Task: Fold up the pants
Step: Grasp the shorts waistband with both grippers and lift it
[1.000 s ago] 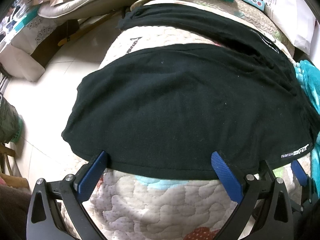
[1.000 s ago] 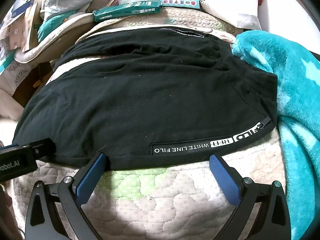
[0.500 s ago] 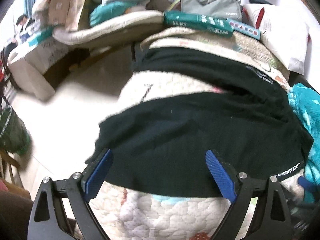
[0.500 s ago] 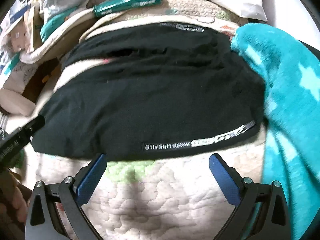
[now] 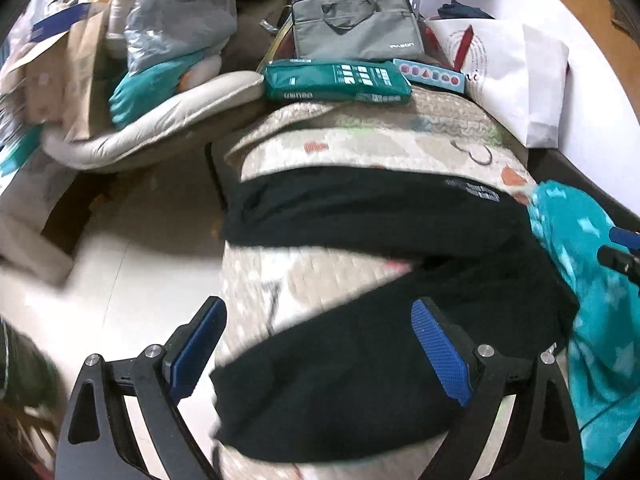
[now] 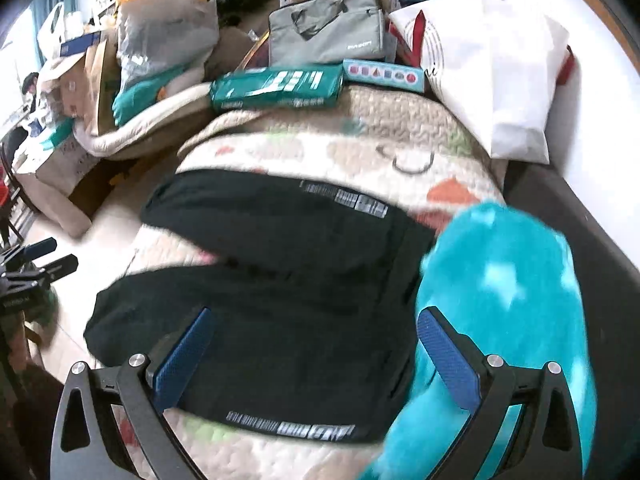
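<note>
one pair of black pants [image 5: 360, 360] [image 6: 280, 320], soft knit, spread flat across centre and lower half of both frames on one quilted cream bedcover [image 5: 360, 148] [image 6: 360, 148] with stitched puffy pattern and coloured patches. two legs visible, upper band and lower band, splayed left with quilt showing between. two white printed label strips in right view: one at upper leg, one along bottom hem.

two grippers. left gripper [image 5: 320, 360]: two black arms, two blue ribbed pads, spread wide above the lower leg, nothing pinched, jaws narrowed slightly just now. right gripper [image 6: 316, 360]: same build, spread wide, nothing clamped.

one teal fleece blanket [image 5: 592, 320] [image 6: 500, 300], fuzzy, right edge, touching the pants. top of frames: one green rectangular pack [image 5: 336, 82], one flat pale-blue box [image 5: 430, 74], one grey fabric laptop bag [image 5: 356, 26], one white paper bag [image 5: 516, 76]. heavy motion blur.
</note>
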`<state>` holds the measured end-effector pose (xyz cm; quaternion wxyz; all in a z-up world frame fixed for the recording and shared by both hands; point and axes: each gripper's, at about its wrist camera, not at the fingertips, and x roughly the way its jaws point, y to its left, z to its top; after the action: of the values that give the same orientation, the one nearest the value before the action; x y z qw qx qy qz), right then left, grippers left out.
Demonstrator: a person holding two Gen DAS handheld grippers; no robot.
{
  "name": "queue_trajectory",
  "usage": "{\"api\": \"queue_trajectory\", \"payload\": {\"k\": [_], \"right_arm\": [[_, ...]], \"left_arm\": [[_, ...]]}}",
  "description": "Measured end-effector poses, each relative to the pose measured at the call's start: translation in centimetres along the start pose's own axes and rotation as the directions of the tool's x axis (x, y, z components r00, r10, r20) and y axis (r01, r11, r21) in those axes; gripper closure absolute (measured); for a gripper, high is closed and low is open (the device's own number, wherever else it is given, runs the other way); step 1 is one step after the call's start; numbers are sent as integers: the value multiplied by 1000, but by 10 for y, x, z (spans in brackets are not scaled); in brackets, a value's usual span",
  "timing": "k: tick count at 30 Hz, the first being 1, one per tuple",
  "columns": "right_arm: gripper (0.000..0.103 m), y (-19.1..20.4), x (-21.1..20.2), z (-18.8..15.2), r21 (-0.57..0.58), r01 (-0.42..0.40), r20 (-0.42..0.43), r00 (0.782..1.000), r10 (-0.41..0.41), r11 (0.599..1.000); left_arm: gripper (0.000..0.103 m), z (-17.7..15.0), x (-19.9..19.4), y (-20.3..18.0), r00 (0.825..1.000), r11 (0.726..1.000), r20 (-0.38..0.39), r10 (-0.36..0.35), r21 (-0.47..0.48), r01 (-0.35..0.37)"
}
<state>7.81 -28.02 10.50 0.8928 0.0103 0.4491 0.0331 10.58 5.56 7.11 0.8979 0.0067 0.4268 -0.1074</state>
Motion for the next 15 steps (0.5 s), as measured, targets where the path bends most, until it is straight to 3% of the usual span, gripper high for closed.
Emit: {"api": "queue_trajectory", "payload": {"k": [5,9,10,15], "right_arm": [[0,-46,45,46,34,-62,-52,997,64,997],[0,-76,90,68,70,-65,-83,994,71,995],[0,-81,103,73,77,-63,-95,993,71,995],[3,-87,167,99,37,-68,-151,986,73,997]], "left_arm": [[11,55,44,32,998,1000,-56,-21,20,22],[37,90,96,47,992,1000,-123,-21,21,24],[40,100,117,50,990,999,-141,-23,19,25],[41,125,188,60,983,998,-169,-68,-9,68]]}}
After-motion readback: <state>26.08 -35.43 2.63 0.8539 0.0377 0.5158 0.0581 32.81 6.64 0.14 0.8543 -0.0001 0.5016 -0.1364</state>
